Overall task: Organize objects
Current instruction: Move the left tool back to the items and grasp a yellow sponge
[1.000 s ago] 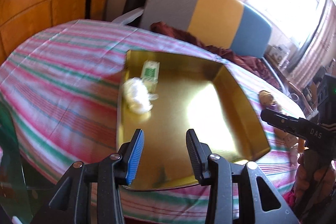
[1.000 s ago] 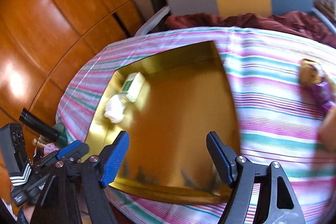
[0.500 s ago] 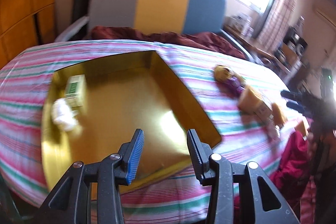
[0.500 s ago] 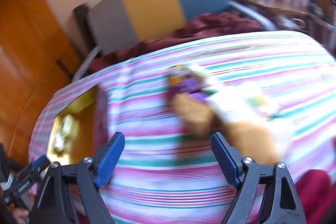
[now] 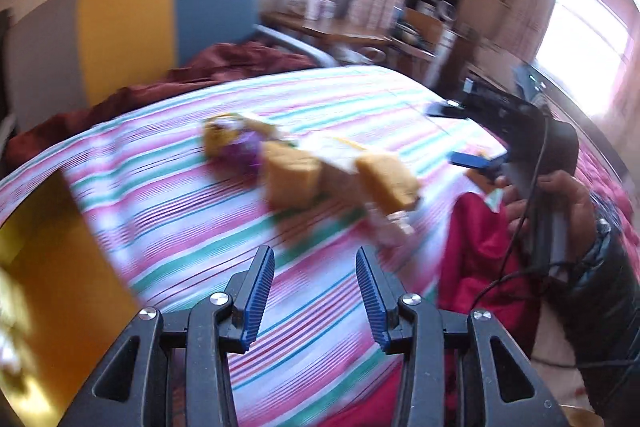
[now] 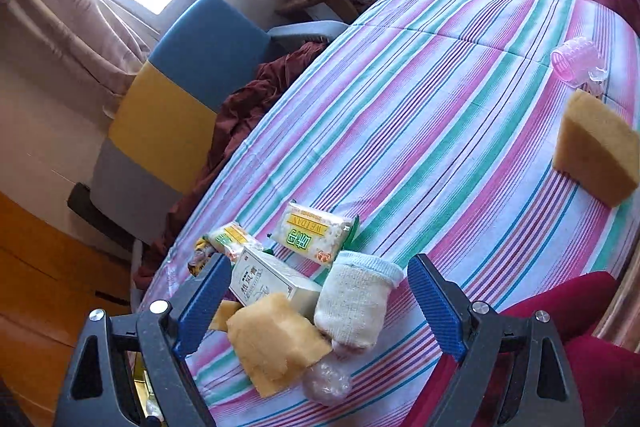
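A heap of items lies on the striped tablecloth [image 6: 460, 99]: a yellow sponge [image 6: 276, 339], a white mesh mitt [image 6: 356, 299], a white box [image 6: 268, 279], a green-and-yellow packet [image 6: 316, 233] and a smaller packet [image 6: 232, 237]. My right gripper [image 6: 318, 275] hovers over this heap. Its jaws are opening wide and the pads touch nothing. In the left wrist view the heap is blurred, with a sponge [image 5: 290, 175] and a purple packet [image 5: 240, 147]. My left gripper [image 5: 314, 267] is short of it, its jaws opening with nothing between them. The gold tray [image 5: 48, 267] is at the left edge.
A second sponge [image 6: 596, 147] and a pink hair roller [image 6: 576, 63] lie apart at the right. A grey, yellow and blue chair [image 6: 176, 115] with a dark red cloth stands behind the table. Red fabric [image 5: 480, 247] hangs at the near edge. A hand [image 5: 560, 195] holds the right gripper.
Both views have swung from the gold tray rightward to the heap of items. The right jaws have spread much wider and the left jaws a little. Both wrists have rolled.
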The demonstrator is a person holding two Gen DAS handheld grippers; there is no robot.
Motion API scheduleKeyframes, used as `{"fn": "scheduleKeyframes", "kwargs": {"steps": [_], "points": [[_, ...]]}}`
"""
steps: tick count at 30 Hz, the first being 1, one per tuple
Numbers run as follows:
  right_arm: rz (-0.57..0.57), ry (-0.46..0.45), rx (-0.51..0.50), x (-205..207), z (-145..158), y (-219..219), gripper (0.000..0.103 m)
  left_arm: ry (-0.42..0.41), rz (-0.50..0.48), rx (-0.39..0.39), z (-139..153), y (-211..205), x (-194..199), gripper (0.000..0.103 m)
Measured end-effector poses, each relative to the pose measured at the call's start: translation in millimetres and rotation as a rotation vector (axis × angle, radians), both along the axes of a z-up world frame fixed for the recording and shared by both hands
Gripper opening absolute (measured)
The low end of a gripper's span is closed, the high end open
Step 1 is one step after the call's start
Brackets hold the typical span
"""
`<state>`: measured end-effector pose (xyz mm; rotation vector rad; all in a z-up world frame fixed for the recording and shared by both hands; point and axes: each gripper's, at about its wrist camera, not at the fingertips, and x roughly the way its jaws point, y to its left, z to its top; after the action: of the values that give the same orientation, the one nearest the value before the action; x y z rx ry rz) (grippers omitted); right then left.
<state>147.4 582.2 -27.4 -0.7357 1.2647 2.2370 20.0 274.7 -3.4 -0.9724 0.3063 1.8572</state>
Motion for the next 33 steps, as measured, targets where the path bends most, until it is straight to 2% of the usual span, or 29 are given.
{"fn": "scheduleKeyframes", "kwargs": {"steps": [2, 4, 6, 9, 11, 19, 21, 23, 24, 26, 29, 33], "points": [[0.020, 0.022, 0.002, -1, 1, -1, 0.093, -0.049, -0.040, -0.002, -4, 26, 1, 0.058], [0.028, 0.045, -0.001, -2, 1, -4, 0.094, -0.095, -0.062, -0.003, -8, 48, 0, 0.063], [0.031, 0.068, -0.010, 2, 1, -4, 0.094, -0.134, -0.071, -0.010, -13, 68, -3, 0.064], [0.040, 0.093, -0.017, 2, 0, -4, 0.095, -0.179, -0.048, -0.040, -23, 94, -10, 0.069], [0.043, 0.102, -0.020, 3, -1, -4, 0.096, -0.203, -0.023, -0.049, -27, 107, -13, 0.082], [0.059, 0.136, -0.039, 6, -4, -1, 0.097, -0.248, 0.088, -0.126, -48, 160, -25, 0.085], [0.063, 0.144, -0.041, 6, -4, -1, 0.097, -0.261, 0.123, -0.153, -60, 167, -32, 0.081], [0.064, 0.144, -0.041, 6, -5, -1, 0.097, -0.345, 0.114, -0.123, -70, 162, -39, 0.049], [0.067, 0.140, -0.040, 6, -5, -1, 0.097, -0.353, 0.111, -0.109, -69, 155, -38, 0.049], [0.070, 0.133, -0.041, 5, -5, -1, 0.097, -0.315, 0.078, -0.063, -62, 140, -36, 0.045], [0.078, 0.111, -0.044, 2, -7, -2, 0.097, -0.285, 0.064, -0.015, -48, 110, -36, 0.044], [0.090, 0.077, -0.046, -2, -8, -3, 0.097, -0.227, 0.074, -0.033, -47, 67, -37, 0.044]]}}
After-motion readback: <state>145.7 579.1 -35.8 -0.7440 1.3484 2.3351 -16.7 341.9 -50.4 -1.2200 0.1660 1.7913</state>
